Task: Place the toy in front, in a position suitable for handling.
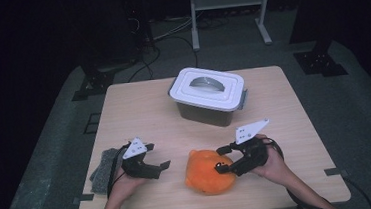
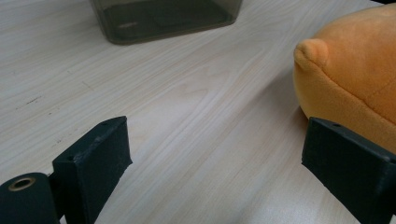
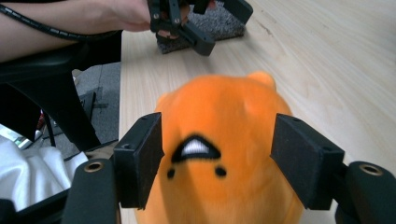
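An orange plush toy (image 1: pixel 206 173) with a small black-and-white face lies on the wooden table (image 1: pixel 139 113) near its front edge. My right gripper (image 1: pixel 220 159) reaches over the toy from the right. In the right gripper view its jaws stand apart on either side of the toy's face (image 3: pixel 224 107), and the pads (image 3: pixel 140 158) do not squeeze it. My left gripper (image 1: pixel 160 155) rests left of the toy, open and with nothing in it. Bare table shows between its jaws (image 2: pixel 215 154), and the toy's ear (image 2: pixel 313 49) lies just to their right.
A dark plastic box with a white lid and handle (image 1: pixel 208 95) stands at the table's middle back. A grey cloth (image 1: pixel 103 168) lies by the left edge, under the left hand. A black chair (image 3: pixel 56 93) stands at the table's front.
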A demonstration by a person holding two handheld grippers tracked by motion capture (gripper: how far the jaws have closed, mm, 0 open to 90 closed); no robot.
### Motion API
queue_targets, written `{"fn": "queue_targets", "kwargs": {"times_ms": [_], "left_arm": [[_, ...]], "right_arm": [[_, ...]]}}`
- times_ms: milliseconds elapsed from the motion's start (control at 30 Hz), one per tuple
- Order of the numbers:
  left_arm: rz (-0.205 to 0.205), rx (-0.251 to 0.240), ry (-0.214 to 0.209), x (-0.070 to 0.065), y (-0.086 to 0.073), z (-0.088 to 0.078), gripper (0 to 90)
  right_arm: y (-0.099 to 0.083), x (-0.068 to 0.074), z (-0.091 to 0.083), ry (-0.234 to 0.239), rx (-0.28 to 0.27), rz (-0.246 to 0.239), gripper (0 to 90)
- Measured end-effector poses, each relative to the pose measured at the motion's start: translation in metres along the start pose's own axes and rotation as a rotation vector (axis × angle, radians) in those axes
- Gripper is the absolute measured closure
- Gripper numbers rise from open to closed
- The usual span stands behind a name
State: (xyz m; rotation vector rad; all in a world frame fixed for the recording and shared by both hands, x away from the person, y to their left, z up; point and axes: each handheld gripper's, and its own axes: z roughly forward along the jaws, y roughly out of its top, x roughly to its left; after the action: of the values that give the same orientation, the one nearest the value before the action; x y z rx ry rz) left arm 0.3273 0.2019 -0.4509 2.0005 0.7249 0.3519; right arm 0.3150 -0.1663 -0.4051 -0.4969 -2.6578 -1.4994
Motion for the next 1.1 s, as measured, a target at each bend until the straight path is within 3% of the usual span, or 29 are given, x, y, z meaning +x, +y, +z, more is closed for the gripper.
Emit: {"fn": "queue_targets", "kwargs": {"times_ms": [167, 233, 333, 767, 933, 1100], "left_arm": [[0.023, 0.000, -0.002, 0.000, 0.000, -0.002, 7.3], [0.031, -0.001, -0.009, 0.002, 0.000, -0.005, 7.3], [0.050, 0.003, -0.010, 0.003, 0.000, -0.009, 7.9], [0.113, 0.029, 0.024, 0.025, -0.001, -0.050, 7.9], [0.102, 0.079, 0.072, 0.041, -0.022, -0.065, 7.8], [0.072, 0.120, 0.084, 0.052, -0.039, -0.070, 7.9]], "right_arm": [[-0.015, 0.002, 0.010, 0.004, -0.020, -0.004, 27.3], [-0.018, 0.005, 0.012, -0.020, -0.014, -0.041, 25.8], [-0.019, 0.007, 0.013, -0.030, -0.017, -0.060, 25.4], [-0.021, 0.007, 0.014, -0.037, -0.010, -0.075, 24.4], [-0.021, 0.006, 0.015, -0.036, -0.015, -0.066, 24.2], [-0.022, 0.006, 0.015, -0.037, -0.019, -0.063, 23.9]]}}
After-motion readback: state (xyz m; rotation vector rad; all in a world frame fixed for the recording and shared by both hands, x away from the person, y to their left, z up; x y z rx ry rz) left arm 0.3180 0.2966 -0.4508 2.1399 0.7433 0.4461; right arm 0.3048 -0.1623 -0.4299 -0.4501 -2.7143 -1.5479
